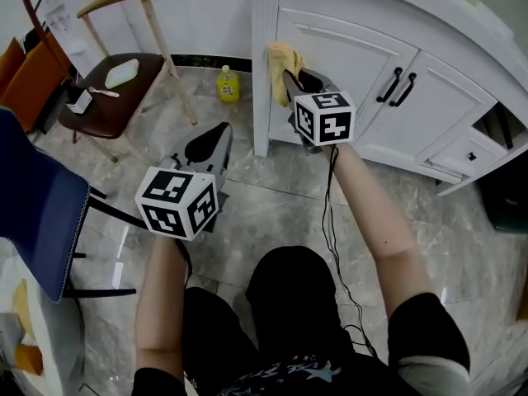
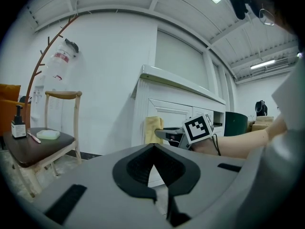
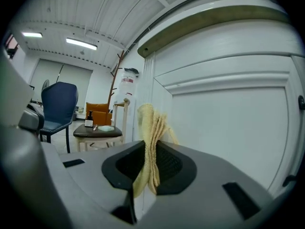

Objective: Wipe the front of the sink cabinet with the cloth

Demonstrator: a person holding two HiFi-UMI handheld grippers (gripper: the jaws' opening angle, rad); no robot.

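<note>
Holding the cloth edge-on, right tongs are clamped on it, folds hanging vertical. In the head view it sits at 12 o'clock off the tips, by the sink cabinet front near its left corner; contact unclear. Unwiped doors run toward 3 o'clock. Left tongs are closed on nothing, back at 8 o'clock. Right arm is nearer; likely sweep is toward 3.
</note>
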